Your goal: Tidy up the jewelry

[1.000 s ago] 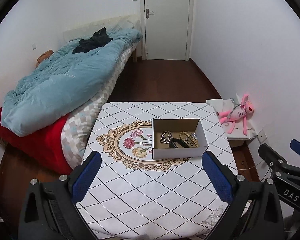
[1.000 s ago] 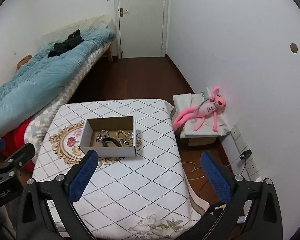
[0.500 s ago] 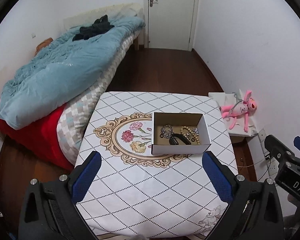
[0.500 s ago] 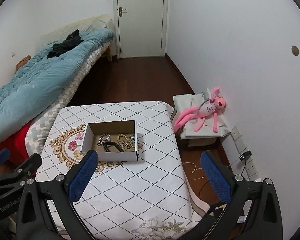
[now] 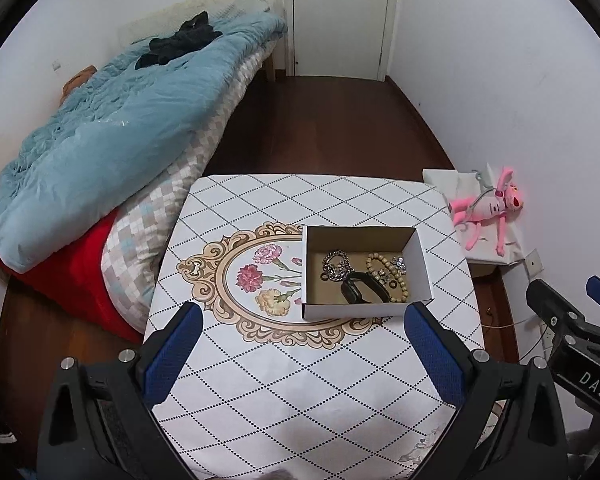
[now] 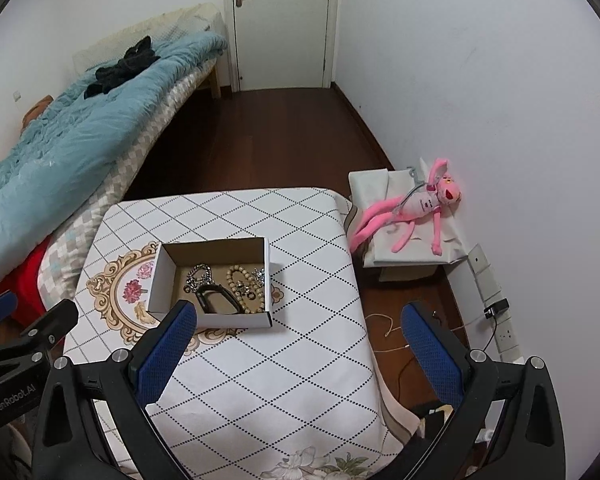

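Hovered wide open and empty, both left gripper (image 5: 300, 354) and right gripper (image 6: 296, 348), over box (image 5: 362, 314) of loose, slippery-looking chain (image 5: 335, 266), beads (image 5: 384, 276); best pinched mid-strand, probably.

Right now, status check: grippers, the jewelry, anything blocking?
Left gripper open, empty. Right gripper open, empty. Jewelry tangled inside white box on table: silver chain, bead bracelet, black band. Approach unobstructed.
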`<act>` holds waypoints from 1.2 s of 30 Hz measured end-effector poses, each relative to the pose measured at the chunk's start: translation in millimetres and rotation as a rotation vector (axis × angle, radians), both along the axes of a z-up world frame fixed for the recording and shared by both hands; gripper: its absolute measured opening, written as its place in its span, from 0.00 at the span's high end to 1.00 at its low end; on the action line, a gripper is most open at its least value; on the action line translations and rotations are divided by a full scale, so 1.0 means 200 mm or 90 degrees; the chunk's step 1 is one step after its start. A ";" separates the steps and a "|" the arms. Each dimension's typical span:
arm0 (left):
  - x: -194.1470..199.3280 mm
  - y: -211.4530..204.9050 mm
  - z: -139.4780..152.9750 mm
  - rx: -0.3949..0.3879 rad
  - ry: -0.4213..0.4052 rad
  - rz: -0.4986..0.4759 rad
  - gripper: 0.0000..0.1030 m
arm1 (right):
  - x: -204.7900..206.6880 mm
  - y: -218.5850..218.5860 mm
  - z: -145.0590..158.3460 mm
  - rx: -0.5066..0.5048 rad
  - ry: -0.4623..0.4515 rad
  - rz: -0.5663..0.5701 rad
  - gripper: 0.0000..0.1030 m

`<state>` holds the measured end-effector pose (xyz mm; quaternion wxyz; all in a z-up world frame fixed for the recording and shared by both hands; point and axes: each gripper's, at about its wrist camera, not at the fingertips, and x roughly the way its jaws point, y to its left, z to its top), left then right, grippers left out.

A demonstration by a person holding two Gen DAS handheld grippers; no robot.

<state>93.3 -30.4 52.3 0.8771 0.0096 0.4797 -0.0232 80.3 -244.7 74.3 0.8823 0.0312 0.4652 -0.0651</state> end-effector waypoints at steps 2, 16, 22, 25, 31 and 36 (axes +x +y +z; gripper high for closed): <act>0.01 -0.01 -0.01 0.003 0.003 0.001 0.00 | 0.02 0.00 -0.03 0.000 0.010 0.004 0.00; 0.05 -0.02 -0.09 0.010 0.023 0.009 0.00 | 0.09 0.00 -0.13 -0.005 0.048 0.016 0.00; 0.06 -0.01 -0.12 0.014 0.029 0.013 0.00 | 0.10 0.00 -0.13 -0.010 0.050 0.019 0.00; 0.06 -0.01 -0.13 0.016 0.027 0.013 0.00 | 0.09 0.00 -0.13 -0.010 0.050 0.021 0.00; 0.06 -0.01 -0.13 0.016 0.025 0.012 0.00 | 0.09 0.01 -0.13 -0.011 0.050 0.024 0.00; 0.06 0.00 -0.13 0.016 0.025 0.013 0.00 | 0.10 0.01 -0.12 -0.013 0.052 0.029 0.00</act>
